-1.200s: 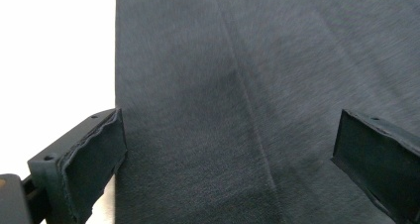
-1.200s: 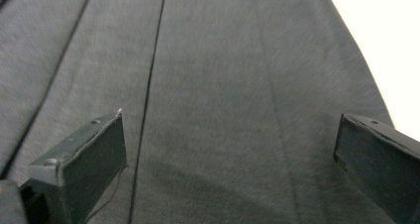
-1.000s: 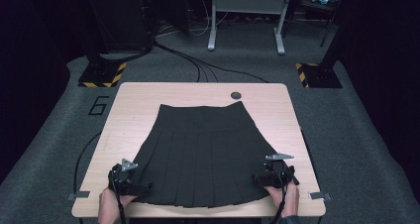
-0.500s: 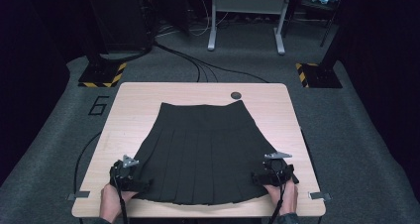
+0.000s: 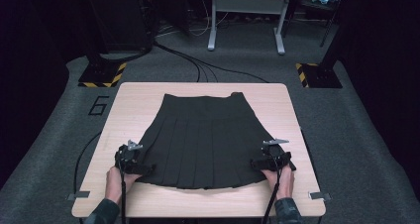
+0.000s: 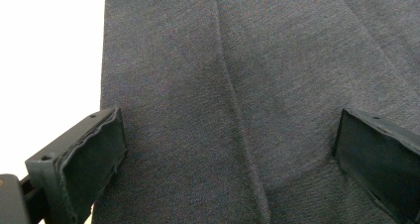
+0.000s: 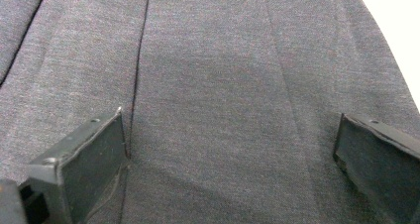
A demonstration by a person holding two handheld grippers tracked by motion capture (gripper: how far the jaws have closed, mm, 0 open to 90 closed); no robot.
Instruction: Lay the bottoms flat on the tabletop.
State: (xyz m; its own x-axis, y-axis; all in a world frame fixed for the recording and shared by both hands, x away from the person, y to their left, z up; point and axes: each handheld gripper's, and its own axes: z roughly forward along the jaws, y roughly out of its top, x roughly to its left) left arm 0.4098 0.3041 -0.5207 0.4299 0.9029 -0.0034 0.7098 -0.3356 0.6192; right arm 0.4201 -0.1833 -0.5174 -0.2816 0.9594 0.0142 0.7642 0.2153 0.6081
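Dark flooring and cables surrounded the pale wooden worktop point(image 5: 133, 105), on which a black pleated skirt point(image 5: 203, 135) lay spread flat, waistband at the far edge and hem toward the person. Both forearms came in from the near edge, each hand wrapped round its tool and held low over the wood. The left hand-held gripper point(image 5: 130, 160) sat at the skirt's near left corner, the right hand-held gripper point(image 5: 271, 159) at the near right corner, well apart with the hem stretching between them.

From above, the jaws themselves were too small to read. The left gripper view showed them spread wide apart, pressed down on the skirt point(image 6: 223, 95) with a pleat fold running between them and bare worktop point(image 6: 49, 50) bright at the side. The right gripper view showed the same wide-open stance on the cloth point(image 7: 223, 95), a dark pleat seam by one jaw.

A painted numeral 6 point(image 5: 99, 105) marked the floor beside the worktop, and hazard-striped stand feet point(image 5: 101, 78) stood beyond it.
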